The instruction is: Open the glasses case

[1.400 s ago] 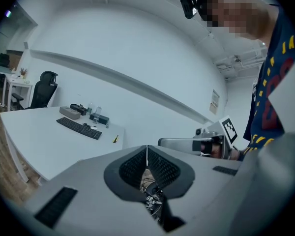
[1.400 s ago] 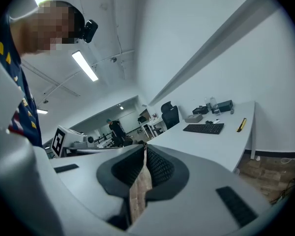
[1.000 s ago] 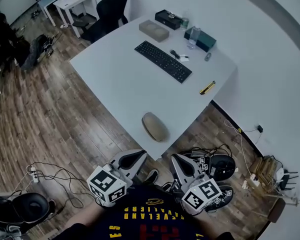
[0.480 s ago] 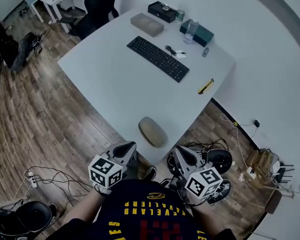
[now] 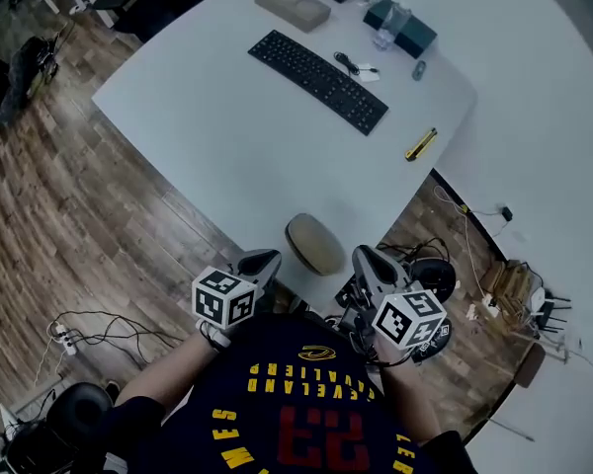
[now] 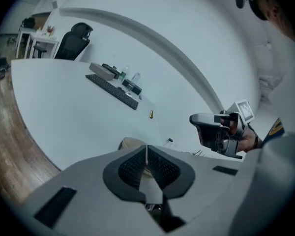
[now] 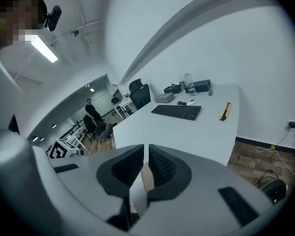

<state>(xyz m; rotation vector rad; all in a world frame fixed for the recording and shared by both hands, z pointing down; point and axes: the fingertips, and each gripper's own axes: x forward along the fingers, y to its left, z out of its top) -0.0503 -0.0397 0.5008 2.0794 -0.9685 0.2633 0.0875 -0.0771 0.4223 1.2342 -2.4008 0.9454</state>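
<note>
One case lies by the table's near corner, long axis along the left edge. Left tongs and right tongs are clenched, empty.

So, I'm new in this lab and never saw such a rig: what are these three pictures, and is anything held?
No robot: a person holds a two-jaw gripper in each hand. The overhead picture comes from a camera on the person's head and shows the left gripper and right gripper at the near edge of a white table. The other two come from cameras riding on each gripper, looking along its jaws. On the table lie a closed tan glasses case, a black keyboard and a yellow tool. Both grippers' jaws are together, holding nothing.
</note>
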